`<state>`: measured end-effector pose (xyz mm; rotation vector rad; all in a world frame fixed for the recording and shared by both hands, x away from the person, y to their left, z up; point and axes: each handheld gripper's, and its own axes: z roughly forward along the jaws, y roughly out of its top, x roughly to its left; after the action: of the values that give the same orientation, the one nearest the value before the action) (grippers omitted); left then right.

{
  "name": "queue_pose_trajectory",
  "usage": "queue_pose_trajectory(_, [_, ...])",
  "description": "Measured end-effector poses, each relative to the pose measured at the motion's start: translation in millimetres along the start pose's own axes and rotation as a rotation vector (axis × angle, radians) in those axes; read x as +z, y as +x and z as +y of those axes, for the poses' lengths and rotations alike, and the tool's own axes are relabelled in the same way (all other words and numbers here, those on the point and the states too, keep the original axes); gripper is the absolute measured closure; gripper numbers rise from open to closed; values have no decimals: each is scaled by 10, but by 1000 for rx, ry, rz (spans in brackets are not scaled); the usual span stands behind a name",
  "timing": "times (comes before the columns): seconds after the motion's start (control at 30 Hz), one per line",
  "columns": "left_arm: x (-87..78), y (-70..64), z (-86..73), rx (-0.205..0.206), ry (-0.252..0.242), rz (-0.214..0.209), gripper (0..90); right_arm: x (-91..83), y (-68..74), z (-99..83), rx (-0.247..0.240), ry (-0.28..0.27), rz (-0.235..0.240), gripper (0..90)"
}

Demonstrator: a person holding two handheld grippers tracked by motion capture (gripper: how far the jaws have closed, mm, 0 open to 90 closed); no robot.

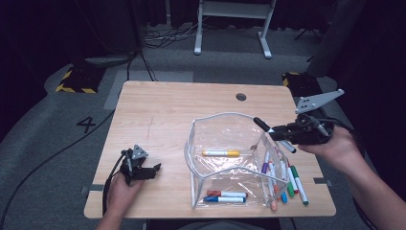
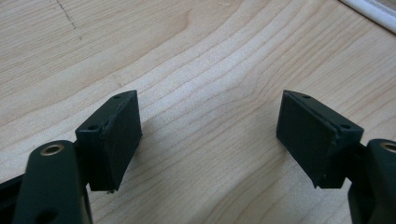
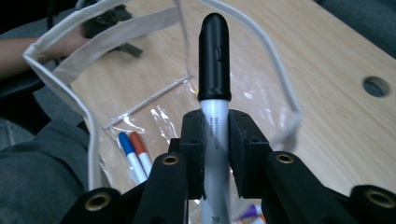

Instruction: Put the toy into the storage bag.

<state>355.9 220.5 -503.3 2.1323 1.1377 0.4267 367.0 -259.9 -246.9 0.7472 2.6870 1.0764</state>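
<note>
Black-capped marker point(image 3: 214, 93) sits clamped between the right gripper point(image 3: 215, 140) jaws, white barrel pinched on both sides, cap end pointing forward past the fingertips. In the high view the right gripper point(image 1: 287, 135) holds this marker point(image 1: 270, 131) above the right rim of the clear pouch point(image 1: 225, 125), cap end over the pouch opening. Below and ahead of it, inside the pouch, lies a yellow-capped marker point(image 1: 220, 153); a red marker point(image 1: 227, 194) and a blue marker point(image 1: 224, 199) lie lower in the pouch, nearer the person. More loose markers point(image 1: 287, 179) lie on the table point(image 1: 158, 110) beneath the right hand. Left gripper point(image 1: 140, 168) rests well to the left of the pouch, jaws spread wide with bare wood between them, holding nothing point(image 2: 210, 135).
</note>
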Motion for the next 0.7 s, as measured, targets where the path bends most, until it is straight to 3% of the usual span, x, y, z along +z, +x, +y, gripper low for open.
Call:
queue_pose_trajectory(0.27, [2, 1, 2, 0, 0, 0, 224, 340, 227, 309, -97, 55, 65, 765])
queue_pose_trajectory(0.7, [6, -1, 4, -3, -1, 1, 223, 955, 370, 442, -137, 198, 158, 766])
